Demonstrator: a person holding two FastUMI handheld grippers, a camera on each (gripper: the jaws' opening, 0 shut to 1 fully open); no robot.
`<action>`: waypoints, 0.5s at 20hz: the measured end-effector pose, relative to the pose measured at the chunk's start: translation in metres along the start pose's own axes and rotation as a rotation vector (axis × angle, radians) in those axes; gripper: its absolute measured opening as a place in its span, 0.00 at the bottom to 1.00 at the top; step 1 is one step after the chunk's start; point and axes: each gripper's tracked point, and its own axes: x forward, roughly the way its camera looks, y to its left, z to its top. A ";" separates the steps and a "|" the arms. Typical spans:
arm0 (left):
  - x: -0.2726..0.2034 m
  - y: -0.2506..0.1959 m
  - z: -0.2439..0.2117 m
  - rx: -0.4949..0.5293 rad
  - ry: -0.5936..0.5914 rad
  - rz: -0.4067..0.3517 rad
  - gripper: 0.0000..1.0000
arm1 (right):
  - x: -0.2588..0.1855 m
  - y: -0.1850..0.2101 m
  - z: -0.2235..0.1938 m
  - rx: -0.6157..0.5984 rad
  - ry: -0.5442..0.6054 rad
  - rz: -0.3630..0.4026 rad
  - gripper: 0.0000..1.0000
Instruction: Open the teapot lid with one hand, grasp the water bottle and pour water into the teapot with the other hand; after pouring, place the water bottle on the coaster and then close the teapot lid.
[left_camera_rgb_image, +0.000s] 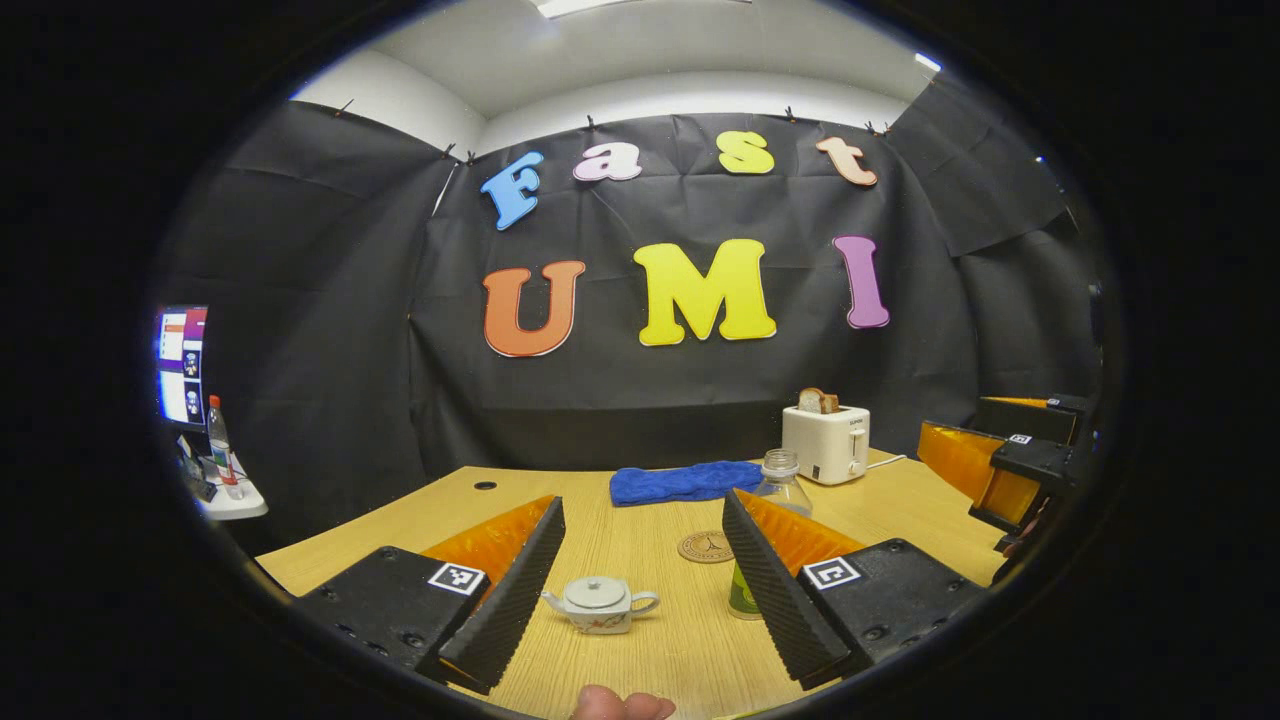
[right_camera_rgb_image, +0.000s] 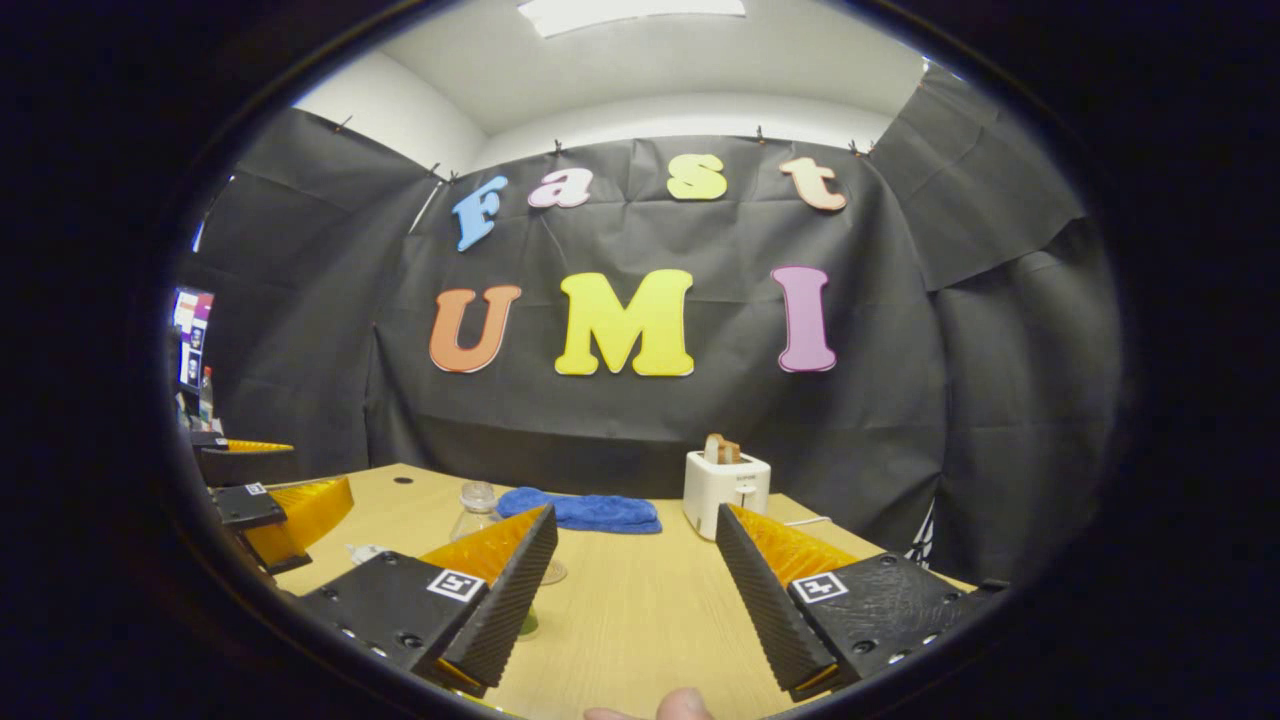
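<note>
Wooden desk (left_camera_rgb_image: 640, 520) holds the lidded teapot (left_camera_rgb_image: 600, 605) between the spread left tool (left_camera_rgb_image: 640, 590); right tool (right_camera_rgb_image: 630, 590) gapes too. Bottle (left_camera_rgb_image: 775, 500) stands close: a careless reach might topple it.

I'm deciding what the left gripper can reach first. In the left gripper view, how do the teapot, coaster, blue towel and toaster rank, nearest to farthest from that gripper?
1. Teapot: between the left gripper's open fingers, lid on.
2. Coaster: mid-table, slightly right.
3. Blue towel: near the back edge, centre.
4. Toaster: back right, about as far as the towel; too close to call.
</note>
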 end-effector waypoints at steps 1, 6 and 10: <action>0.001 0.000 -0.002 -0.004 0.005 0.000 0.99 | 0.000 -0.001 -0.001 -0.002 0.002 -0.001 0.95; 0.005 0.000 -0.017 0.007 0.042 0.002 0.99 | 0.006 -0.006 -0.013 -0.019 0.020 0.005 0.95; 0.006 0.001 -0.045 -0.020 0.118 0.012 0.99 | 0.011 -0.012 -0.029 -0.022 0.052 0.014 0.97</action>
